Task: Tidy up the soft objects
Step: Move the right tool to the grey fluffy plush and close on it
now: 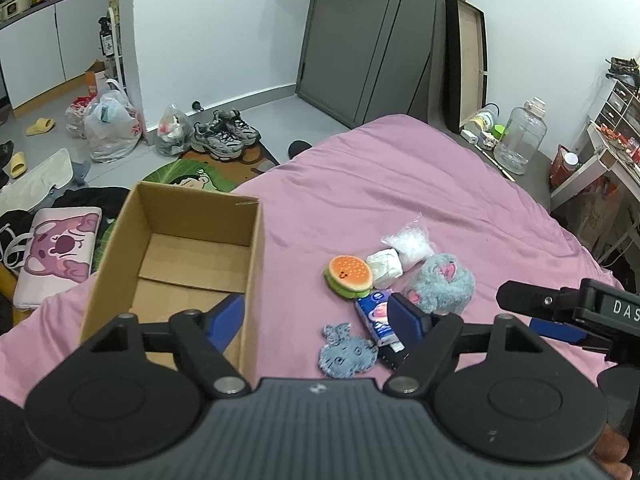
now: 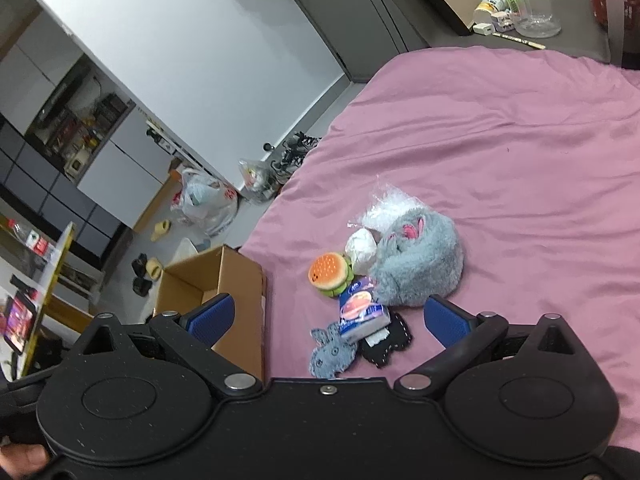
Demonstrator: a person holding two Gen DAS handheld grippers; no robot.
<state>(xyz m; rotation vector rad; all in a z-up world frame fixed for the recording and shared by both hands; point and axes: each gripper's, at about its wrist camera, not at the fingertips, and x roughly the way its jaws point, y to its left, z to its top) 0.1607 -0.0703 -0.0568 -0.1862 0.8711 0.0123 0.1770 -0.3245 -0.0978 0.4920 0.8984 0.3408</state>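
Left wrist view: the left gripper hovers spread wide, holding nothing, above the pink bed. One empty cardboard box sits at the bed's left edge. Right of it cluster a burger toy, tissue pack and grey plush; bare sheet lies beyond.

Right wrist view: the right gripper is likewise spread and empty, over one knitted patch.

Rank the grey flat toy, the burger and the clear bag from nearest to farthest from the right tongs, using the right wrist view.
1. Grey flat toy: just ahead of the open right tongs, low centre.
2. Burger: farther up the bed, slightly left.
3. Clear bag: farthest, behind the pile.
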